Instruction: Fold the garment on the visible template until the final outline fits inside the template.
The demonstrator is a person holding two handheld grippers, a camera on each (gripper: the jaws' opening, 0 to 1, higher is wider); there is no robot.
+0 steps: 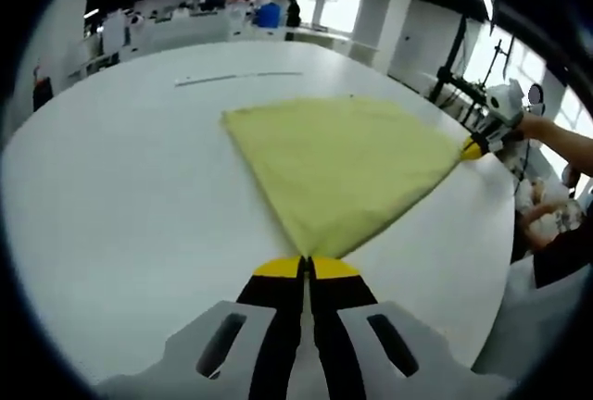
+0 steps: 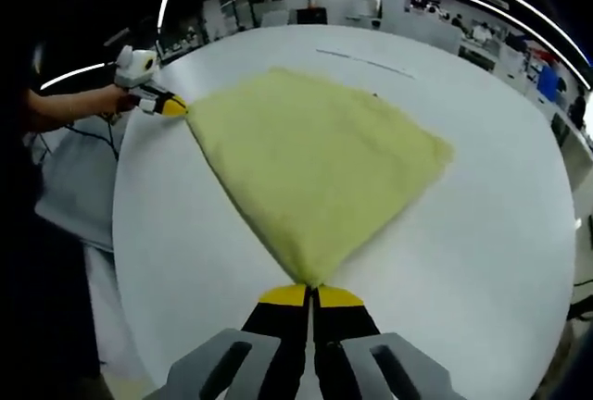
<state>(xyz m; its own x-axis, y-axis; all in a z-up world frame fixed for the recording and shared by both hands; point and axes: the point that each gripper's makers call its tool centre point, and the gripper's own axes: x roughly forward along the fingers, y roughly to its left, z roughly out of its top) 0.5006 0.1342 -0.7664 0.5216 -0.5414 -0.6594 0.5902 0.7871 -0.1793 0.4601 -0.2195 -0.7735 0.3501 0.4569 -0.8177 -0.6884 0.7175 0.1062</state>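
On table [image 1: 111,196], hand-held grippers pinch garment [image 1: 343,164] corners.

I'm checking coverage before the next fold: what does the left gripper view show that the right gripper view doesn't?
Left gripper view alone: the left gripper shut on a cloth corner, with the right gripper at the far corner.

Right gripper view alone: the right gripper shut on its cloth corner, the left gripper across from it.

Both: the yellow cloth spread on the white table, and a thin dark line on the table beyond it.
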